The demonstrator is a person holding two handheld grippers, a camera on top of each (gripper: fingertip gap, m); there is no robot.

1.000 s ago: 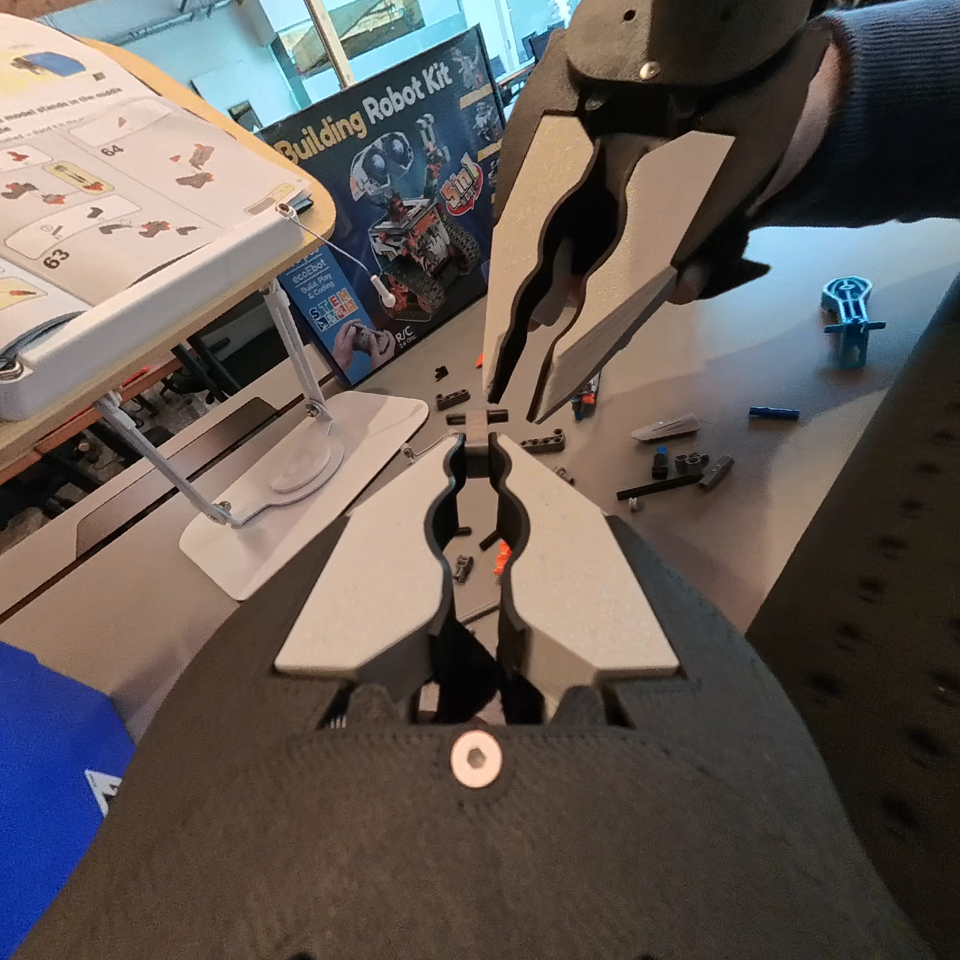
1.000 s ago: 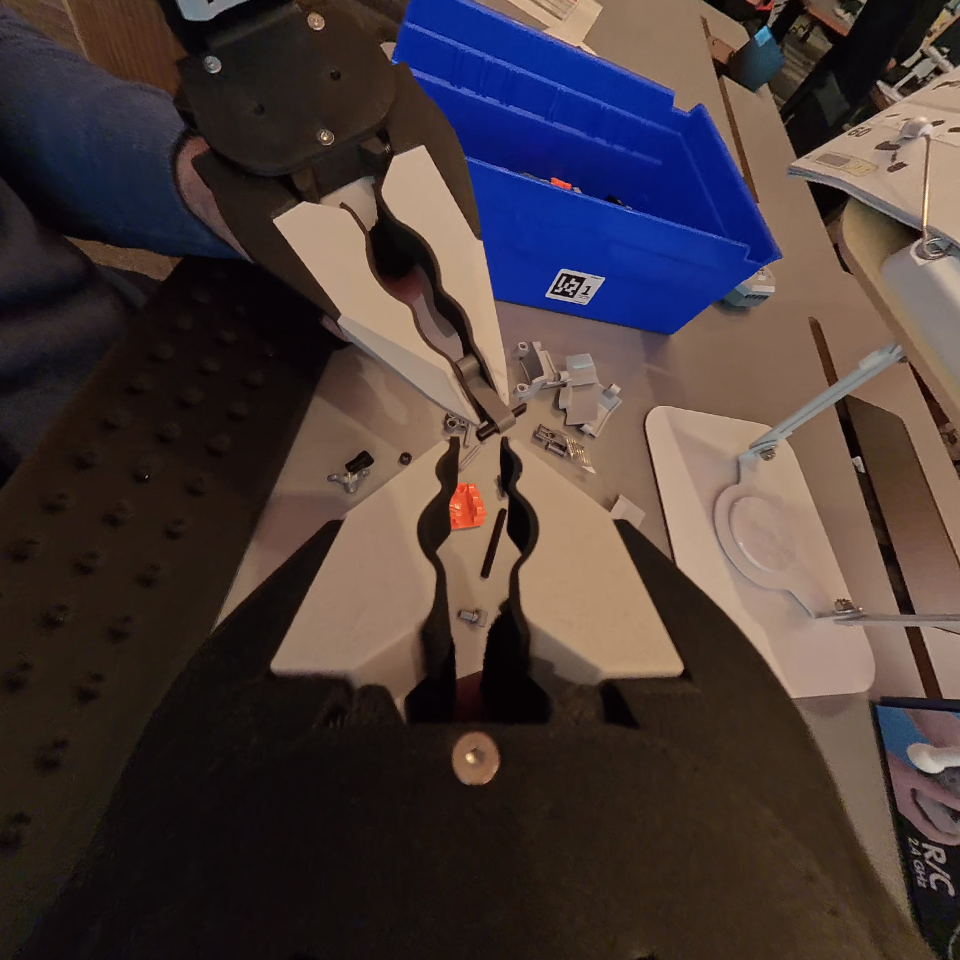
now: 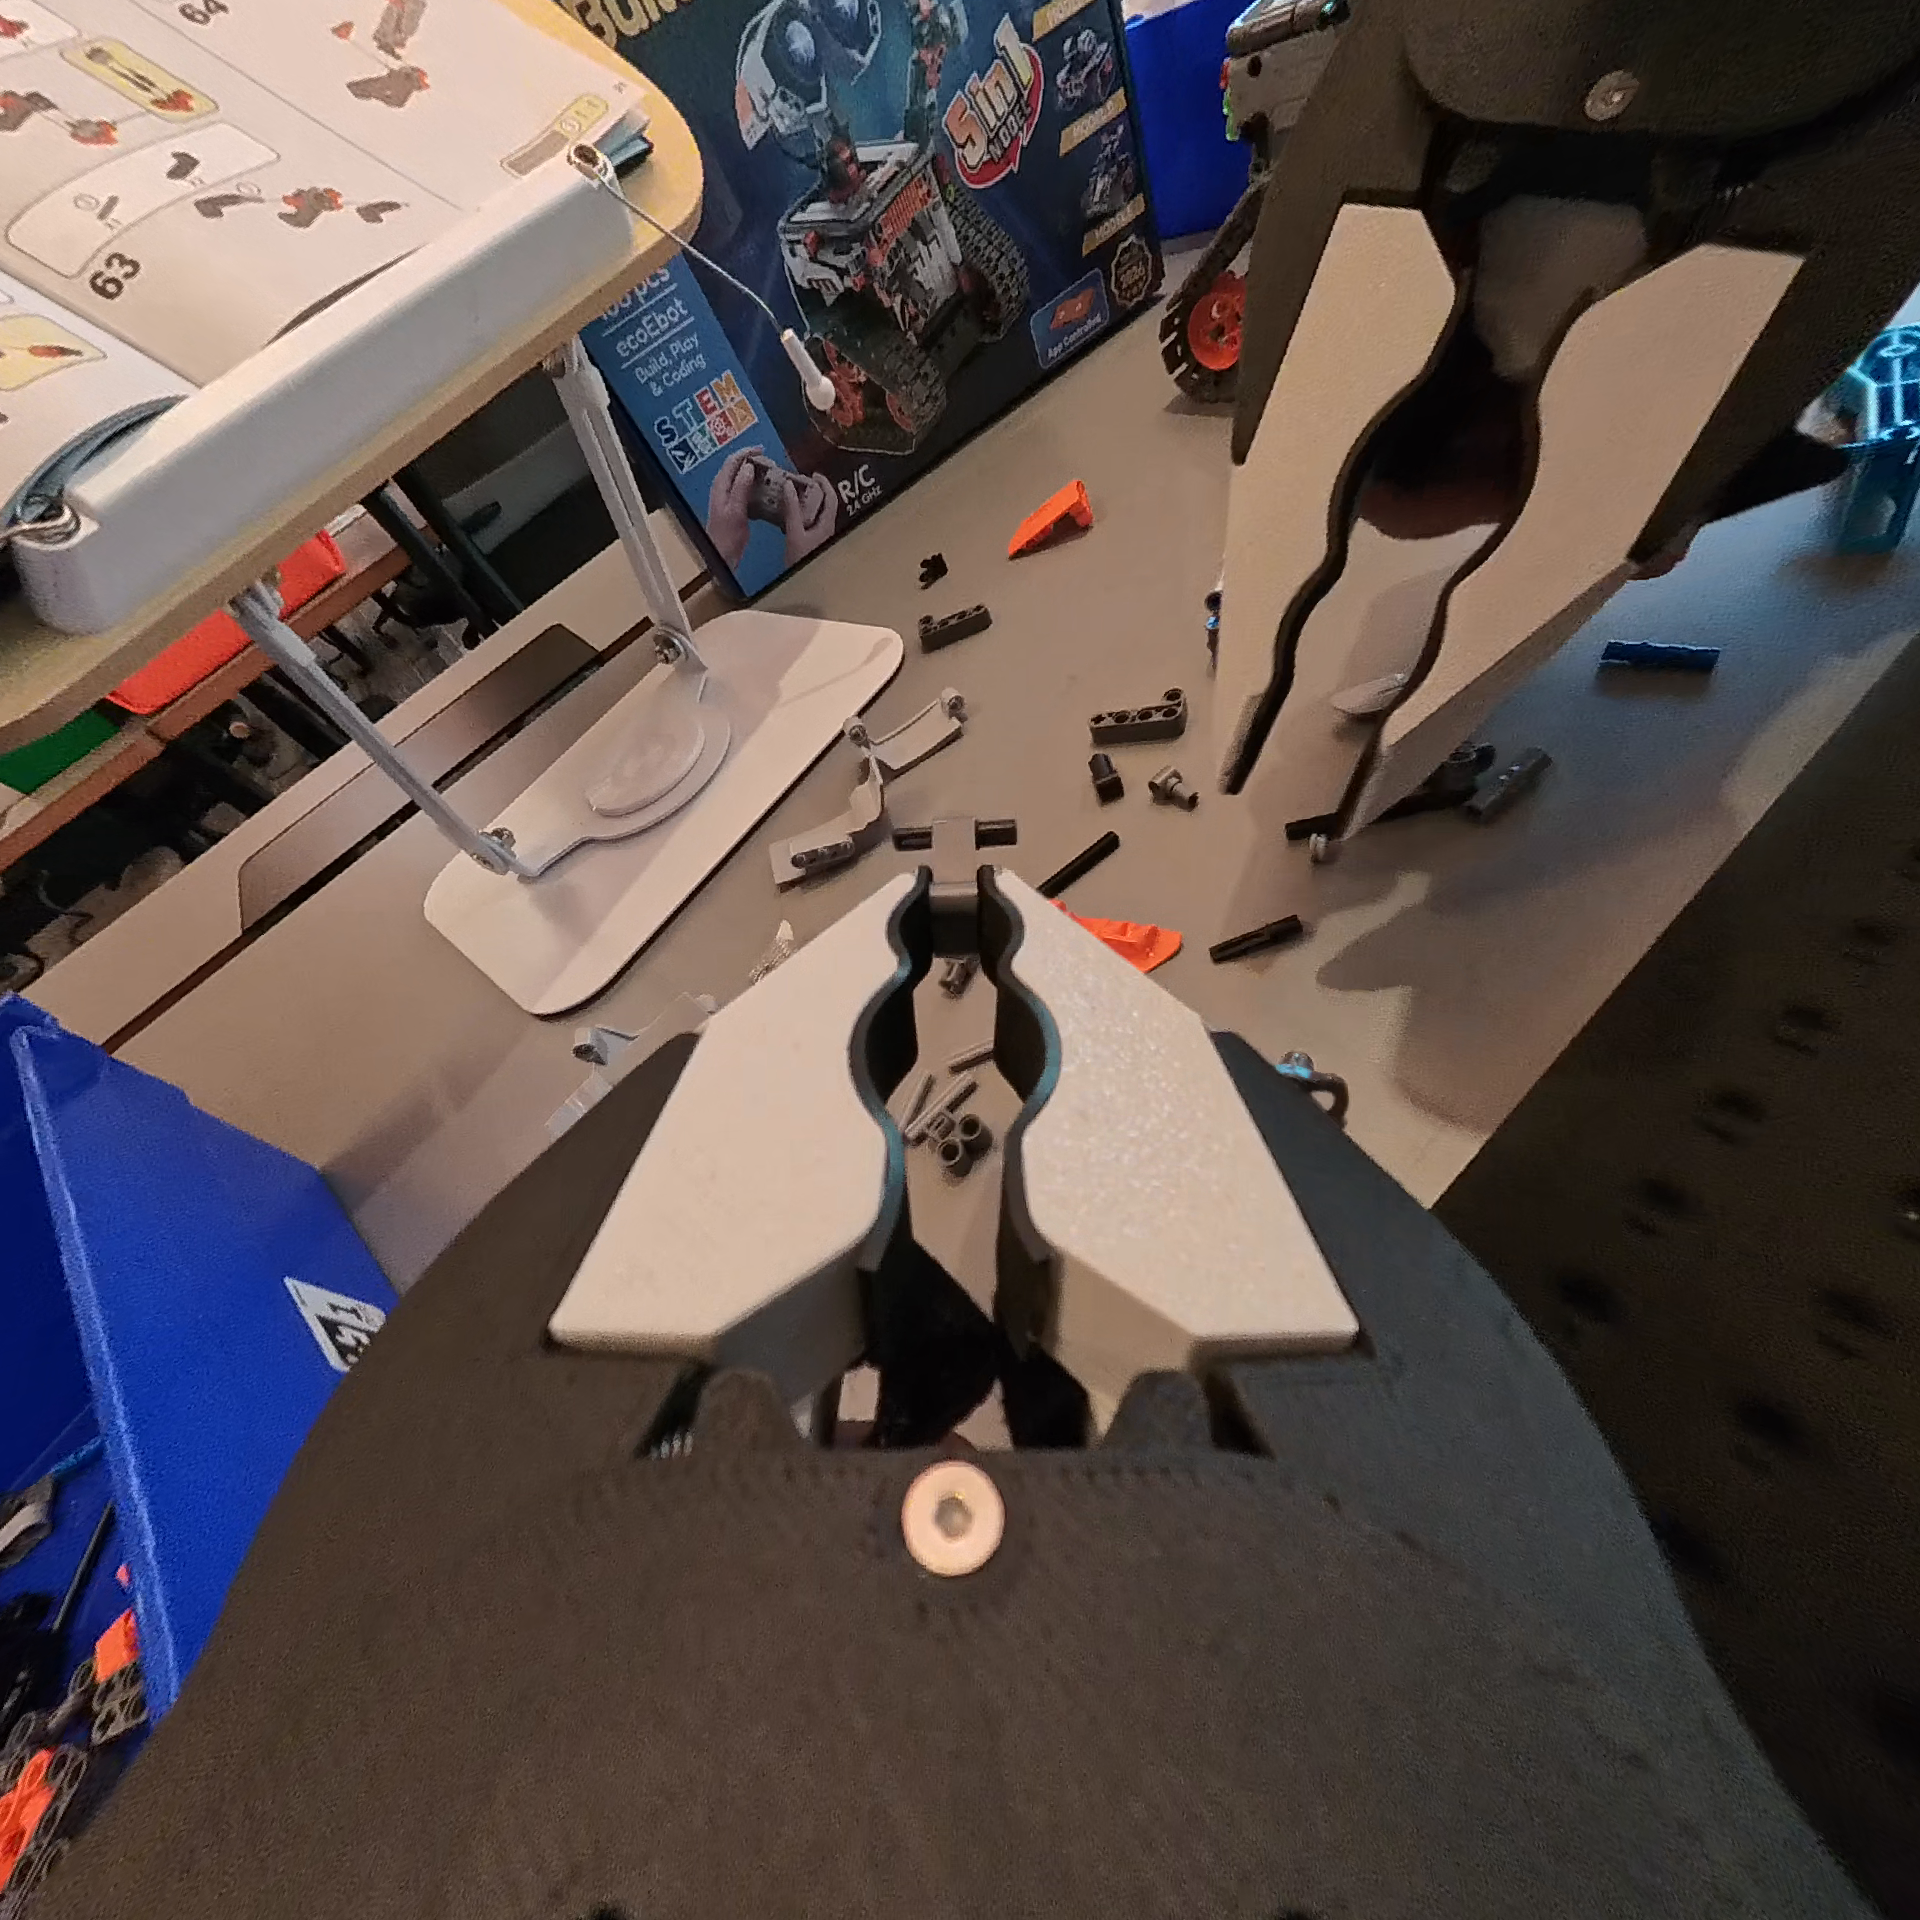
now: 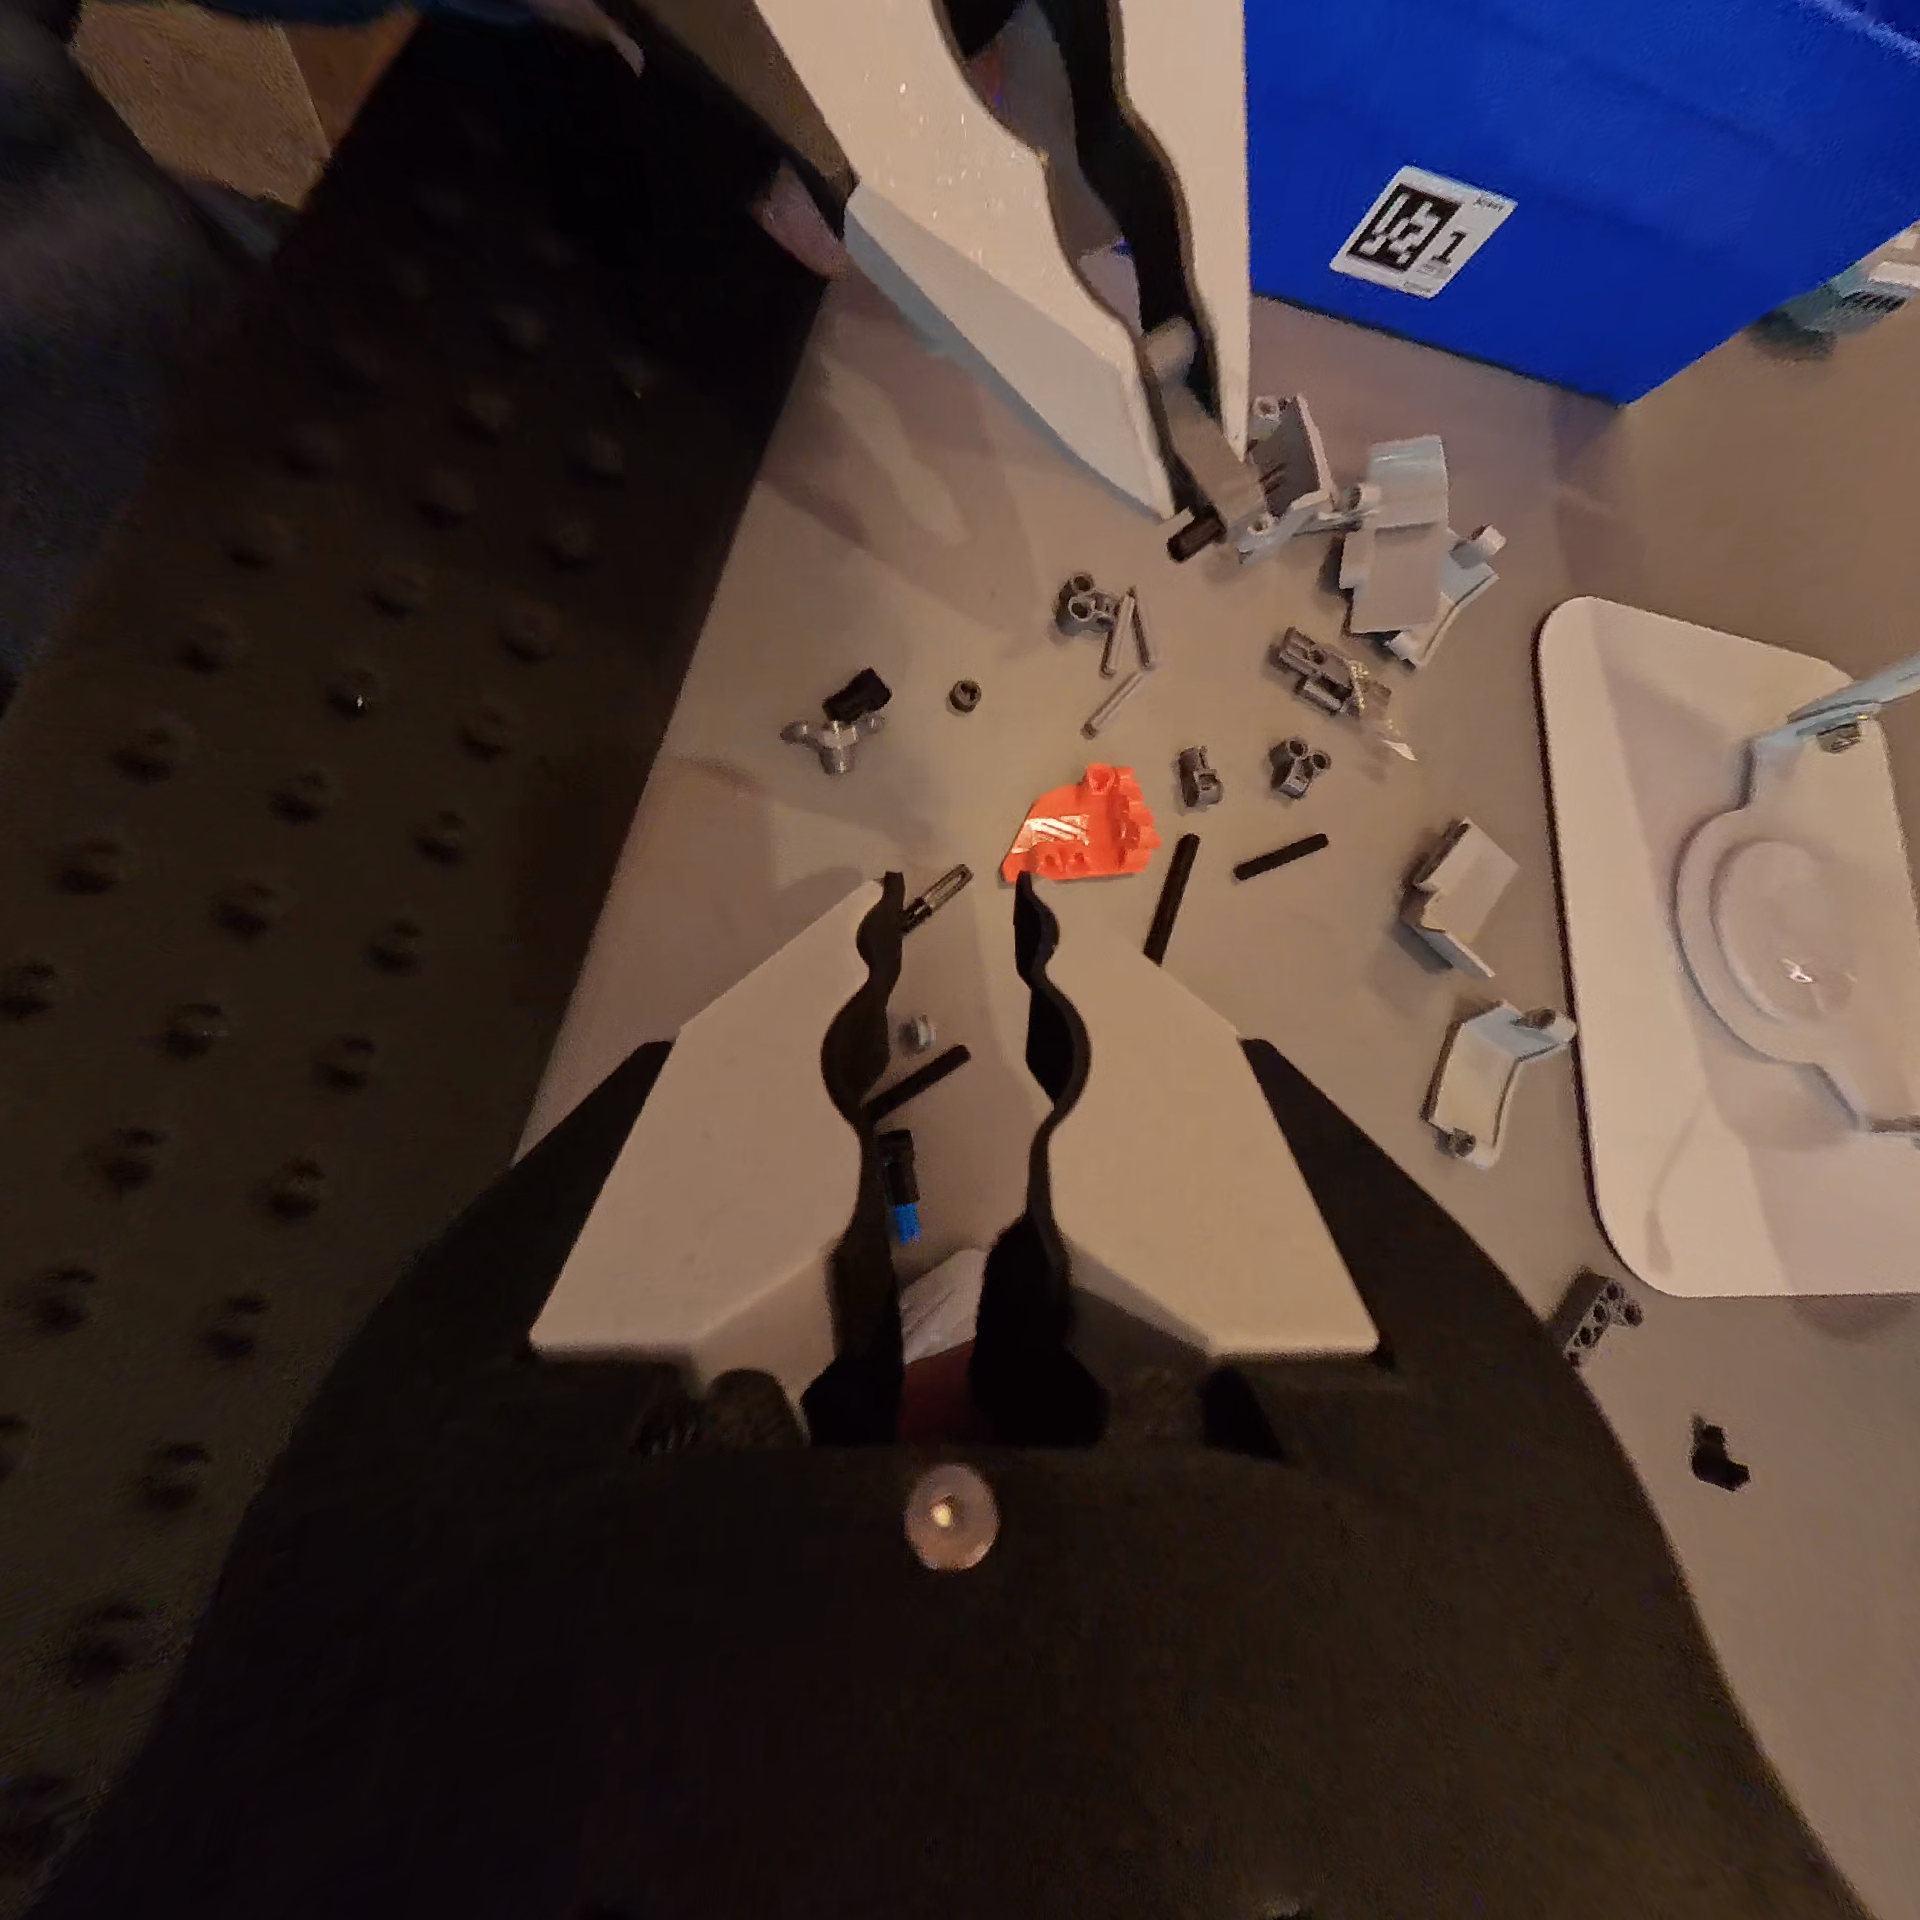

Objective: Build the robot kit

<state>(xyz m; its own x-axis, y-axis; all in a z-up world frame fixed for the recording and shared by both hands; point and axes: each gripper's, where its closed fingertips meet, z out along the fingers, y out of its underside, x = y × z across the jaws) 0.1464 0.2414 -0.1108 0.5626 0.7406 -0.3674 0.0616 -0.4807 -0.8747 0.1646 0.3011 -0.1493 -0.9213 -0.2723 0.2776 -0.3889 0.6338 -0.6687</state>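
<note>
Two grippers in view over a grey table strewn with small building-kit parts. Left gripper: jaws pressed in on a small grey connector with a black pin through it crosswise, pinched at the very fingertips, held just above the table surface. Same piece shows in the right wrist view at 1 o'clock, clamped at the tips of the left gripper, beside a heap of light grey panel pieces. Right gripper: jaws spread, nothing between them; a black pin lies just beside its left fingertip and an orange angled piece lies just past its right tip at 1 o'clock. Between its fingers, lower down, a black axle and a black-and-blue pin lie on the table. In the left wrist view the right gripper hangs at 2 o'clock, tips close to the table near a black axle. Blue bin with a square marker tag sits at 1 o'clock of the right view. White book-stand base at 10 o'clock of the left view, carrying an open instruction booklet; kit box stands at 12 o'clock. A black studded mat runs along 9 o'clock in the right view.
</note>
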